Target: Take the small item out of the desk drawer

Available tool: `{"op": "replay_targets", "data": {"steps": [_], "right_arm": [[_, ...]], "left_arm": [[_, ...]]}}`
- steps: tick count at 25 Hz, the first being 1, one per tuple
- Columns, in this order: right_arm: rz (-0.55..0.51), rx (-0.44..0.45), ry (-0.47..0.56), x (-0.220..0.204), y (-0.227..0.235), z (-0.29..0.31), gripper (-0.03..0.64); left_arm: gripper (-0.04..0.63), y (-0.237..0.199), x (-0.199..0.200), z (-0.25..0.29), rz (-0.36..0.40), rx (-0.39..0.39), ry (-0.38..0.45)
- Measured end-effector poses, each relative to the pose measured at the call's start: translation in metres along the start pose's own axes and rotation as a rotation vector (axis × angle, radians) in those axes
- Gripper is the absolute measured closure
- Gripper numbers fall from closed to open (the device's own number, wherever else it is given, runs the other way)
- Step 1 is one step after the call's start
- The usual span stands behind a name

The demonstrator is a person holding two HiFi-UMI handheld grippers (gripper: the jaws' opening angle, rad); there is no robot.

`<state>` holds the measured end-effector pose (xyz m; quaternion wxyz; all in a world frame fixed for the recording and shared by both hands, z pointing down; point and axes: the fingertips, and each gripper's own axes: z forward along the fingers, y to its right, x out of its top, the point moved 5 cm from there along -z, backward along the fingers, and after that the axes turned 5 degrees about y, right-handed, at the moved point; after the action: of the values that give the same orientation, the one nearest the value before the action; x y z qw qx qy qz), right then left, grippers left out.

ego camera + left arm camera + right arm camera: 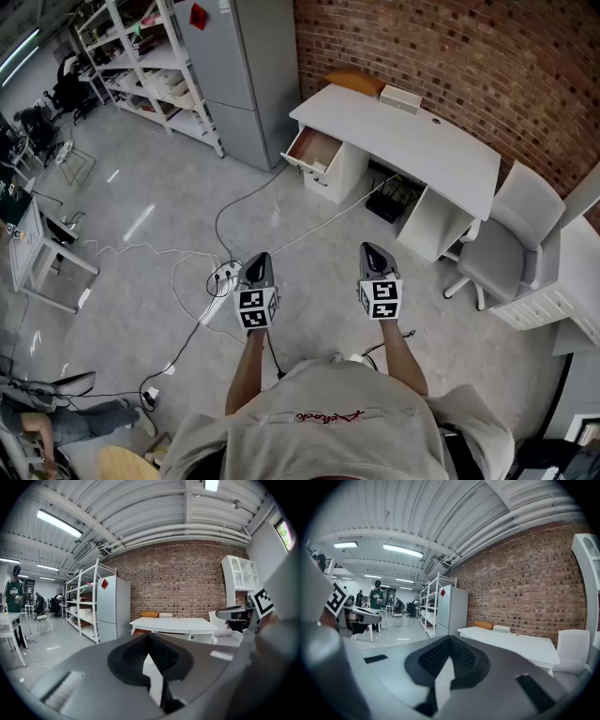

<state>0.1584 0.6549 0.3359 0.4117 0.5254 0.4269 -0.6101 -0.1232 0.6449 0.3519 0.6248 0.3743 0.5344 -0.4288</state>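
A white desk (422, 145) stands against the brick wall, well ahead of me. Its top drawer (314, 148) at the left end is pulled open; the wooden inside shows, but no small item can be made out from here. My left gripper (260, 259) and right gripper (369, 249) are held side by side over the grey floor, far short of the desk, both pointing toward it. Each has its jaws together with nothing between them. The desk also shows beyond the left gripper (149, 637) as a white top (173, 622), and beyond the right gripper (450, 639) as well (511, 646).
A grey cabinet (246, 70) and white shelving (150, 66) stand left of the desk. A grey office chair (506, 246) sits at its right. Cables and a power strip (225, 274) lie on the floor ahead of my left gripper. A small white table (42, 253) is at far left.
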Motion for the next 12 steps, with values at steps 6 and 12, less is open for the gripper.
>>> {"op": "replay_targets", "data": {"steps": [6, 12], "right_arm": [[-0.003, 0.005, -0.004, -0.0015, -0.0008, -0.0016, 0.606], [0.0, 0.018, 0.006, -0.0016, 0.0047, -0.0014, 0.606]], "left_arm": [[0.588, 0.002, 0.0017, 0.0002, 0.002, -0.003, 0.003], [0.586, 0.0092, 0.003, 0.0052, 0.007, -0.005, 0.004]]}}
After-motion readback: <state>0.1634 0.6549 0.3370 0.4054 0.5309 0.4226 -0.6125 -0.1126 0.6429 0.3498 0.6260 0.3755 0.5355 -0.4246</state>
